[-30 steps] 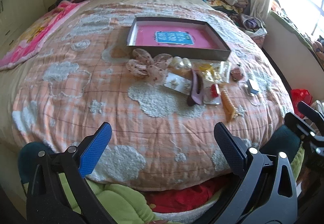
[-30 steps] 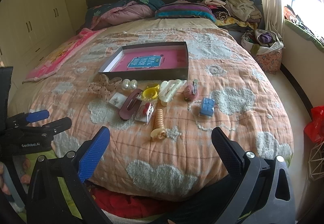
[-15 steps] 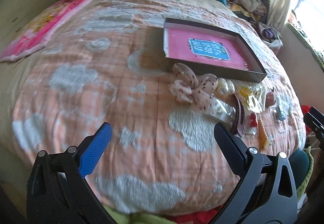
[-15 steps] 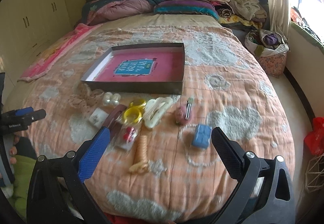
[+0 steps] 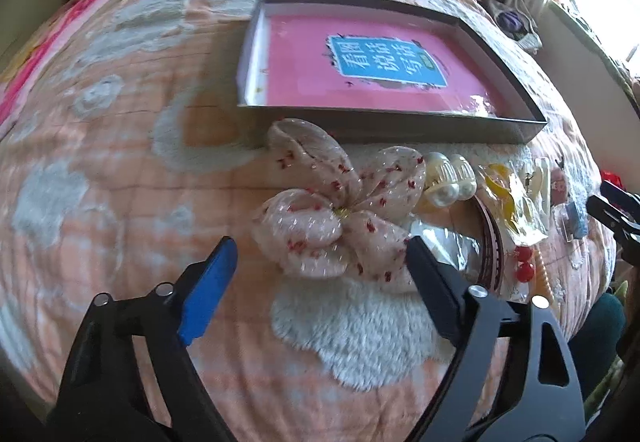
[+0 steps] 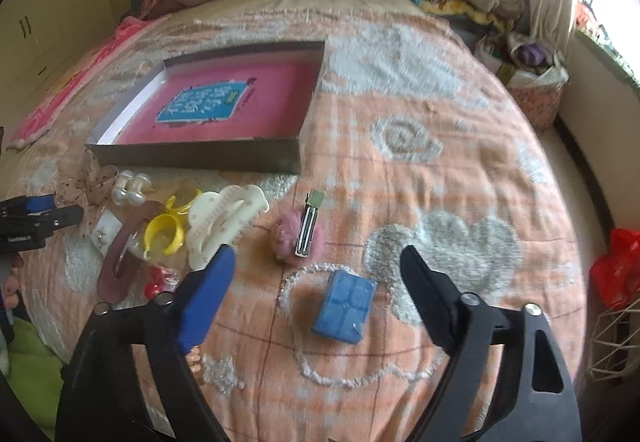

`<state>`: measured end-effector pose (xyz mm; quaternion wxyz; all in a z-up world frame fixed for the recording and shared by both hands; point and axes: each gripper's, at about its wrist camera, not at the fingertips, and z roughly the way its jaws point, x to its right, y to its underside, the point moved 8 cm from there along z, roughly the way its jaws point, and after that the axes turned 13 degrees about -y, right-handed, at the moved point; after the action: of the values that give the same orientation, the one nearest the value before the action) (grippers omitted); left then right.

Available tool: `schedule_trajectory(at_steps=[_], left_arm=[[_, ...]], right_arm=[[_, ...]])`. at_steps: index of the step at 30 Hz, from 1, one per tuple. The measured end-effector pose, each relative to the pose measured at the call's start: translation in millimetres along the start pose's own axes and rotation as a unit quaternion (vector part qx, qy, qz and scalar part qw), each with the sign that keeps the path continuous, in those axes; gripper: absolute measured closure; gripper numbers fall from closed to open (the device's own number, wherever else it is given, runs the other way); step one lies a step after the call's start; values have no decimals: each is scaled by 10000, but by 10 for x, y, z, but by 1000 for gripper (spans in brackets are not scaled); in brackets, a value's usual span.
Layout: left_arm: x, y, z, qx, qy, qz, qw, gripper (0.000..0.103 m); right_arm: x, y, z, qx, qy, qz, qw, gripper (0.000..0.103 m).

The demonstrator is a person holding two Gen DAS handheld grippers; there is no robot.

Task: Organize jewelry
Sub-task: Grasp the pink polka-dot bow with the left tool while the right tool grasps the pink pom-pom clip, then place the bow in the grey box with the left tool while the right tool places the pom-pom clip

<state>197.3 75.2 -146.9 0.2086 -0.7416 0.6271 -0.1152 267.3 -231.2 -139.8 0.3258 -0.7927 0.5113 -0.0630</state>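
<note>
Left wrist | bow (image 5: 340, 214) ahead of closing left gripper (image 5: 320, 262), untouched

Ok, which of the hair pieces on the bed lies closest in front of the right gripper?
The small blue box, alone on the blanket, straight ahead of the right gripper, whose jaws are closing. The others lie farther left.

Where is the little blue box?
In the right wrist view the small blue rectangular box lies on the peach cloud-patterned bedspread, low in the middle, just below the fluffy pink hair clip.
</note>
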Motion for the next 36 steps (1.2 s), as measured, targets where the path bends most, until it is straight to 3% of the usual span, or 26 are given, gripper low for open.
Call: schedule_trajectory(at_steps=[6, 8, 11, 13, 23, 30, 36], left_arm=[[24, -56, 178, -21, 164, -5, 9999, 52], [23, -68, 176, 53, 248, 7, 9997, 70], [23, -90, 138, 156, 393, 24, 9991, 85], [12, -104, 83, 253, 468, 25, 9986, 88], [-179, -368, -492, 841, 663, -78, 9942, 90], [-320, -726, -597, 1018, 557, -210, 9930, 90], [-270, -1035, -628, 1203, 547, -178, 9911, 89]], right_arm=[[9, -17, 254, -202, -274, 45, 9994, 38], [0, -29, 314, -245, -344, 77, 9991, 44], [38, -61, 435, -288, -483, 189, 9982, 58], [51, -52, 490, -349, -513, 249, 9978, 73], [148, -119, 158, 233, -584, 501, 9968, 75], [27, -428, -168, 703, -691, 292, 9947, 75], [-177, -804, -196, 910, -762, 139, 9928, 75]])
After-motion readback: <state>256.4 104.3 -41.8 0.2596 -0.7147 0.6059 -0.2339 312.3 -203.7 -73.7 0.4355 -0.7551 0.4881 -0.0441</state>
